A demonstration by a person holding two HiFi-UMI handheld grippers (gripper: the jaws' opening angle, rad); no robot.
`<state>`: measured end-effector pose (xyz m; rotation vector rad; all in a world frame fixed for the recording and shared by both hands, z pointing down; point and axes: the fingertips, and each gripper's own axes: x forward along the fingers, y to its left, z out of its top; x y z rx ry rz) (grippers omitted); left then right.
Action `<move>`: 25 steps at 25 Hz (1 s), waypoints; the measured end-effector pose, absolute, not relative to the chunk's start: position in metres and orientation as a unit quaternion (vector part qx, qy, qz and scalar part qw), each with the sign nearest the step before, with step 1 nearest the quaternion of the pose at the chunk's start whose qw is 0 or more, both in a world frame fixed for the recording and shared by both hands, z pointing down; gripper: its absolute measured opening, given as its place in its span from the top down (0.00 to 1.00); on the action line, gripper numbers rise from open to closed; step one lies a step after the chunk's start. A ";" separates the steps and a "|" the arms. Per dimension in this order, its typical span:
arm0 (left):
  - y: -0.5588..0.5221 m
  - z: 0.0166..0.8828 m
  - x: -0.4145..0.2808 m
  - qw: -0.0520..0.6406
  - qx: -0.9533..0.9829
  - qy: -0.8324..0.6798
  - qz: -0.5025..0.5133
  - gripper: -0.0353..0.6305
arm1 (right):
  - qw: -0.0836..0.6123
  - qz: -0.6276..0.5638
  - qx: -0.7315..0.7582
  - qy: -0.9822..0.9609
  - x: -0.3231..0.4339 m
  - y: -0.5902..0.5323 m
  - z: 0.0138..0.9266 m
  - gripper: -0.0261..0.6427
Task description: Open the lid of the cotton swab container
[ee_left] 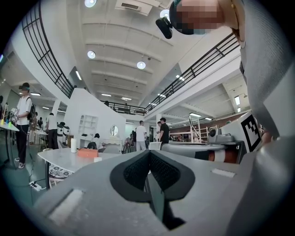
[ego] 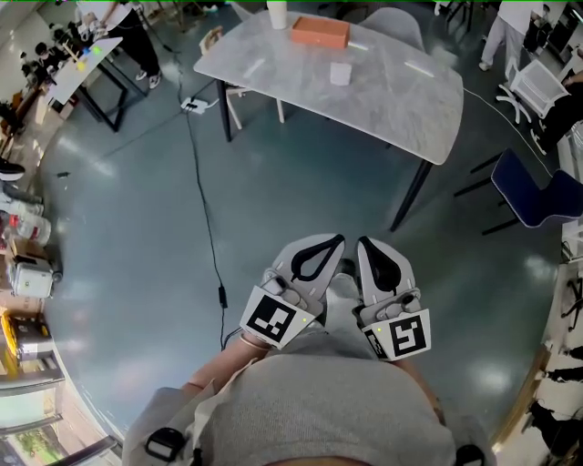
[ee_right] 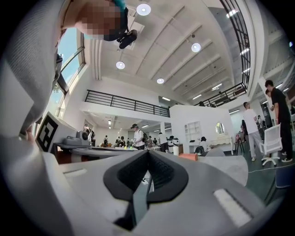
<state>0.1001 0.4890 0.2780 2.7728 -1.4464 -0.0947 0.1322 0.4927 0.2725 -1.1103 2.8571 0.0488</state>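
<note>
We hold both tools close against our chest; the left gripper and the right gripper lie side by side pointing toward twelve o'clock, each with its jaws pressed together on nothing; in both gripper views the ribbed black pads meet edge to edge.

The table, a pale, smooth, stone-look slab on dark legs, stands well apart at twelve o'clock across the glossy floor. On it we take the small white box to be the cotton swab container, though it is too small to be sure; no lid seam or hinge can be made out. At its eleven o'clock lies a flat orange box; at that box's ten o'clock a white cylinder stands upright.

We judge the container to be light, thin-walled, rigid plastic with slick sides; on so smooth a top it would likely skid or tip under a one-sided push. One gripper should therefore pin the body low, across two opposite walls, with a mild squeeze so the walls neither bow nor crack; the other should take the lid at its rim or tab and lift it off.
</note>
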 end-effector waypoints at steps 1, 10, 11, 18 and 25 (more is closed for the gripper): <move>0.485 0.279 0.098 0.009 0.885 -0.464 -0.029 0.95 | 0.038 0.016 -0.361 0.932 0.130 0.490 0.272 0.96; 0.419 0.285 0.077 0.008 0.874 -0.485 -0.031 0.95 | 0.036 0.006 -0.352 0.935 0.119 0.424 0.284 0.96; 0.407 0.284 0.074 0.010 0.872 -0.488 -0.033 0.95 | 0.035 0.006 -0.350 0.936 0.117 0.413 0.284 0.96; 0.313 0.276 0.067 0.008 0.858 -0.511 -0.039 0.95 | 0.042 0.005 -0.329 0.943 0.115 0.314 0.275 0.96; 0.225 0.262 0.071 -0.011 0.851 -0.523 -0.045 0.95 | 0.051 0.015 -0.303 0.952 0.112 0.228 0.260 0.96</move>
